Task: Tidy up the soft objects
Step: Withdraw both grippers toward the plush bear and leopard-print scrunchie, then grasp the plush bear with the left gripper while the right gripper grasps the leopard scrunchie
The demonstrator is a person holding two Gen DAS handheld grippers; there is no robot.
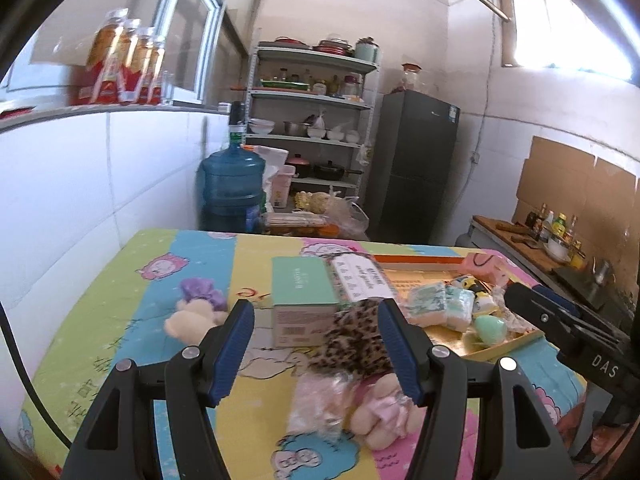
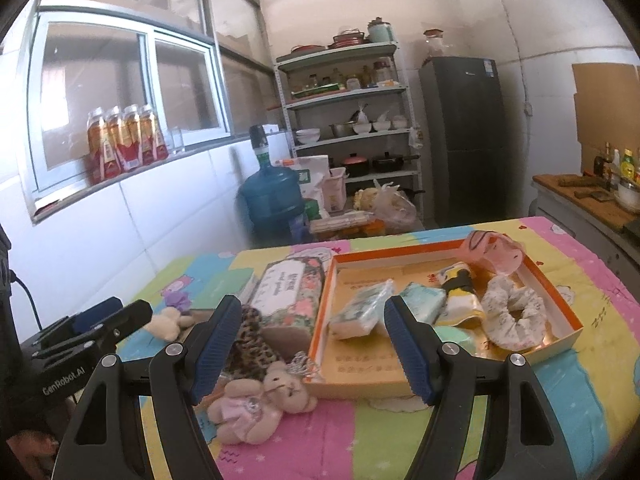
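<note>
I am holding my left gripper (image 1: 316, 344) with its fingers spread wide and gripping nothing; the leopard-print cloth (image 1: 352, 340) is lying between them on the table (image 1: 120, 300), just against the right finger. My right gripper (image 2: 310, 344) is likewise standing wide and bare, hanging over the near left corner of the orange tray (image 2: 400, 376).

Just near of the leopard cloth, the pink-dressed teddy bear (image 2: 256, 404) is lying on its side, touching the tray's near left corner. A second small bear (image 1: 192, 316) with a purple bow is resting farther left, with bare cloth around it toward the table's left edge. A green box (image 1: 304, 300) and a flowered tissue pack (image 2: 288, 292) are standing beyond, just left of the tray.

Inside the tray, two wrapped tissue packets (image 2: 360, 314) are lying at the middle, a yellow-and-black sock (image 2: 460, 288) beside them, a white scrunchie (image 2: 512, 316) at the right, and a pink pouch (image 2: 492, 254) leaning on the far rim. The tray's near left floor is bare.
</note>
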